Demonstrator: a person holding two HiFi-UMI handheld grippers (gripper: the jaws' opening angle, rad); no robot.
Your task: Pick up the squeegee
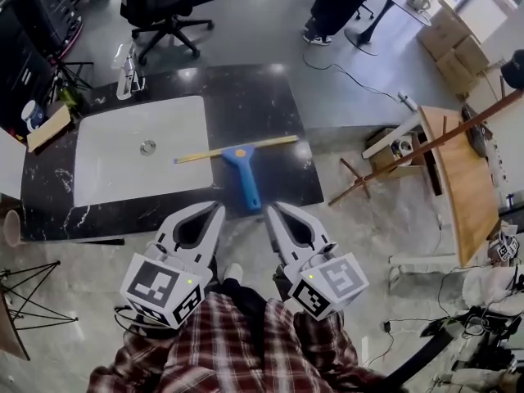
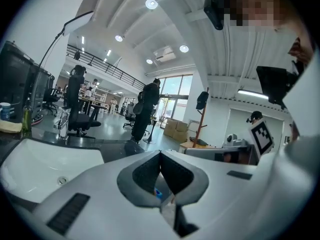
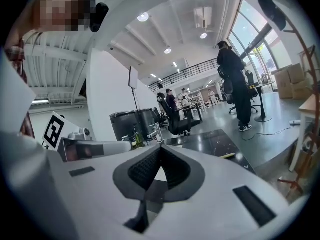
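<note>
Blue plastic forms the handle of the squeegee (image 1: 244,177), which lies flat on the black marble bench (image 1: 246,97) just right of the white sink (image 1: 115,158). Its long yellowish blade runs crosswise, with one end reaching the sink's right rim and the other pointing away from the sink. The handle runs from the blade toward the bench's near edge.

Both grippers hang off the bench, below the sink's near right corner and clear of the squeegee. The left gripper (image 1: 218,208) points at the bench edge just left of the handle's end, and its jaws are pressed together at the tips with nothing pinched between them, as the left gripper view (image 2: 160,153) shows. The right gripper (image 1: 270,209) sits just right of the handle's end, its jaws likewise closed tip to tip on nothing (image 3: 160,148). A chrome tap (image 1: 127,70) stands at the sink's far left corner.
</note>
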